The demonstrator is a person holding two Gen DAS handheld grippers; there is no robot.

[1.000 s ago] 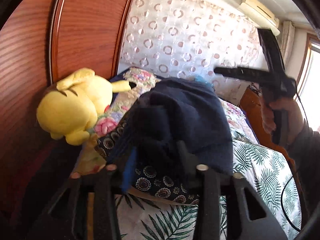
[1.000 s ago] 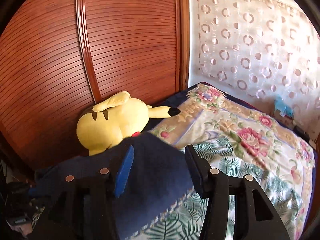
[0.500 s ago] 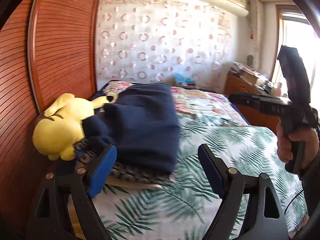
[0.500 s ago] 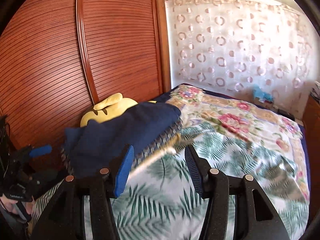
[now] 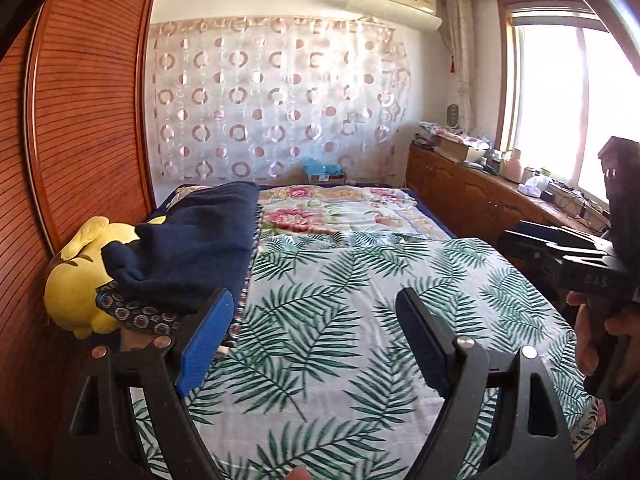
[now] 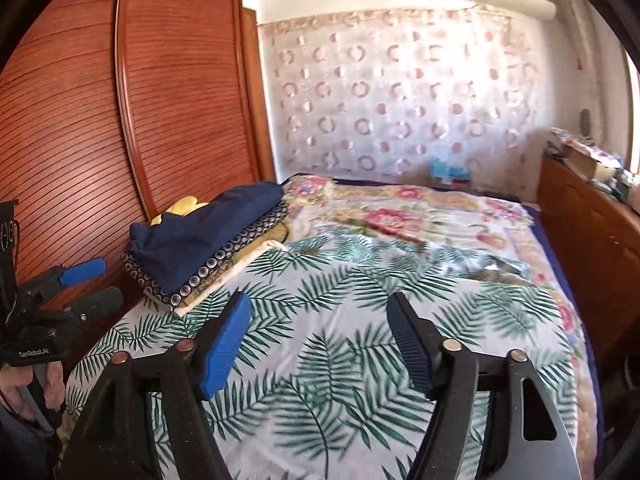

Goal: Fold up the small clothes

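Both tools wide apart, holding nothing: left tool (image 5: 316,336), right tool (image 6: 318,338), above palm-leaf print bedspread (image 6: 352,320). Folded navy blue fabric garment (image 6: 208,232) tops small clothes stack at bed's left edge, touching yellow plush toy (image 5: 76,280).

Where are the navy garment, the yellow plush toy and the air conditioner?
Navy garment (image 5: 192,240): left wrist view, middle of its top fold.
Yellow plush toy (image 5: 72,284): left wrist view, on its rounded body.
Air conditioner (image 5: 394,0): left wrist view, centre of its front panel.
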